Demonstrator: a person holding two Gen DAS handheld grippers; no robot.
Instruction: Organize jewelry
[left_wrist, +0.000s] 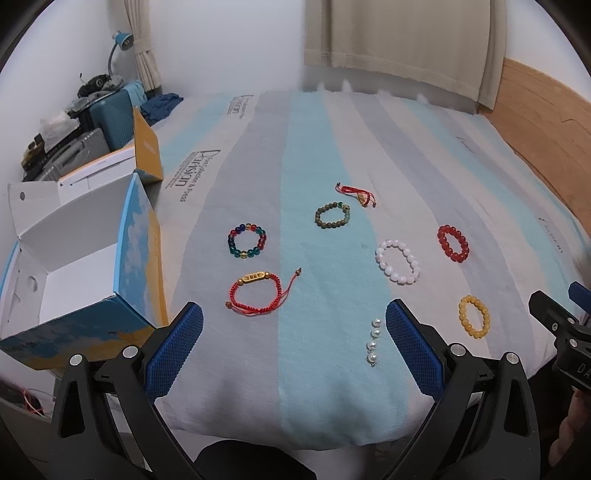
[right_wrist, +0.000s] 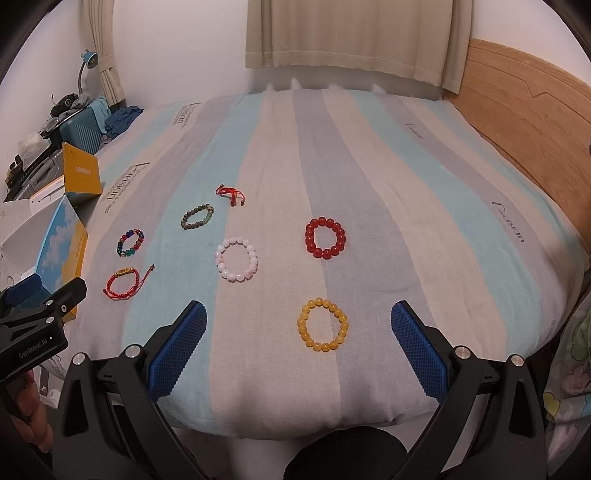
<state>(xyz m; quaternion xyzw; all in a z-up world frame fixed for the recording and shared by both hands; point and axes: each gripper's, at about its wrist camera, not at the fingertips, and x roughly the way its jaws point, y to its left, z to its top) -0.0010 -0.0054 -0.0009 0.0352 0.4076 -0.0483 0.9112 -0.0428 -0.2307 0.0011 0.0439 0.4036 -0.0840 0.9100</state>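
Observation:
Several bracelets lie spread on a striped bed cover (left_wrist: 314, 369). A red cord bracelet with a gold charm (left_wrist: 256, 293) (right_wrist: 122, 282) lies nearest the open white box (left_wrist: 74, 258). Beyond it are a multicolour bead bracelet (left_wrist: 246, 242), a green bead one (left_wrist: 332, 215), a small red cord one (left_wrist: 356, 194), a pale pink one (left_wrist: 398, 261) (right_wrist: 236, 264), a red bead one (left_wrist: 453, 243) (right_wrist: 325, 237) and a yellow one (left_wrist: 474, 315) (right_wrist: 322, 329). A short pearl strand (left_wrist: 373, 341) lies by my left gripper (left_wrist: 293, 321), which is open and empty. My right gripper (right_wrist: 299, 321) is open and empty, just short of the yellow bracelet.
The open box with blue-and-yellow sides (right_wrist: 55, 251) stands at the bed's left edge. Suitcases and clutter (left_wrist: 92, 122) sit behind it. A wooden headboard (right_wrist: 524, 122) runs along the right. Curtains (right_wrist: 351, 37) hang at the back.

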